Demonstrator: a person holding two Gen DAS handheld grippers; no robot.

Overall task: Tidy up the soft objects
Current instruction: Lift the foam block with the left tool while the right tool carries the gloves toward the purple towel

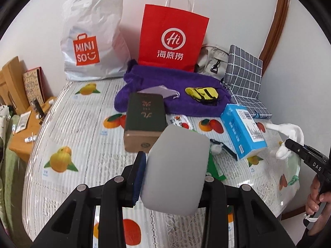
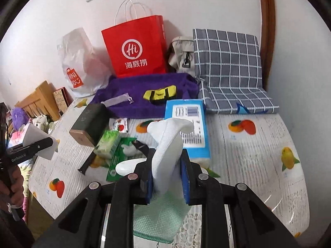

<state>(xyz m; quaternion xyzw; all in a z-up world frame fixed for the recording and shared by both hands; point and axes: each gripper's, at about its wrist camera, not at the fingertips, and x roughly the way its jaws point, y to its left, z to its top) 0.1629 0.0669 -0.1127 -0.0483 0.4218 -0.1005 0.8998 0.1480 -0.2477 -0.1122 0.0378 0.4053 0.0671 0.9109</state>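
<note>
My left gripper (image 1: 175,165) is shut on a pale grey-white sheet (image 1: 178,169) that fills the gap between its blue pads; the right wrist view shows it as a white folded piece (image 2: 39,138) at the left gripper's (image 2: 50,141) tip. My right gripper (image 2: 168,155) is shut on a white knitted glove (image 2: 167,140) that stands up between the fingers, and a mint-green cloth (image 2: 161,217) hangs below. Both are held above the fruit-print table (image 2: 258,155). A purple towel (image 1: 171,88) lies at the back with a small yellow bag (image 1: 201,93) on it.
A dark green box (image 1: 144,119) and a blue box (image 1: 242,130) stand mid-table, with green packets (image 2: 115,150) near them. At the wall stand a red paper bag (image 1: 171,39), a white plastic bag (image 1: 93,41), a beige bag (image 2: 182,53) and a checked grey cushion (image 2: 227,62).
</note>
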